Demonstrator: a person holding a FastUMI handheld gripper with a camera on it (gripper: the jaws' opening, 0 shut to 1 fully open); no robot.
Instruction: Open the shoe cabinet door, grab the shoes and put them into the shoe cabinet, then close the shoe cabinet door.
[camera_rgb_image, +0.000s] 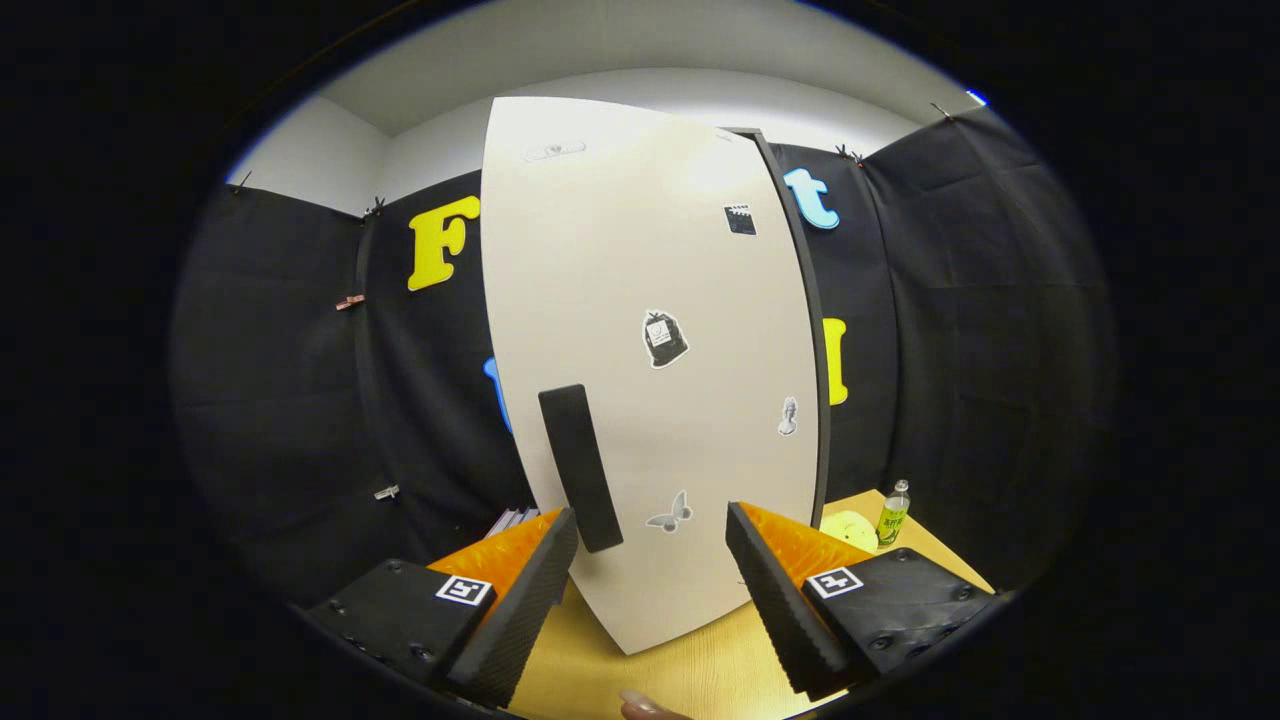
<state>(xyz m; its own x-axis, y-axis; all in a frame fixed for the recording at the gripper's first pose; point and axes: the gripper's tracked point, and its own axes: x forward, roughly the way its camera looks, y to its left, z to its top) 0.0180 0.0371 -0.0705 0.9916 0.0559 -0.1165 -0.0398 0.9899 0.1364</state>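
Directly ahead, white shoe cabinet door (650, 350), black handle (580, 468) beside left finger, tool (652, 540) open, touching nothing.

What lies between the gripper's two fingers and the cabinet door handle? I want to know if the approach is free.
In the gripper view nothing lies between: the open gripper faces the white door, its black handle just ahead, by one finger.

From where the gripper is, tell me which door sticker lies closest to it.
The butterfly sticker, low on the cabinet door, just ahead of the open gripper; the others sit higher.
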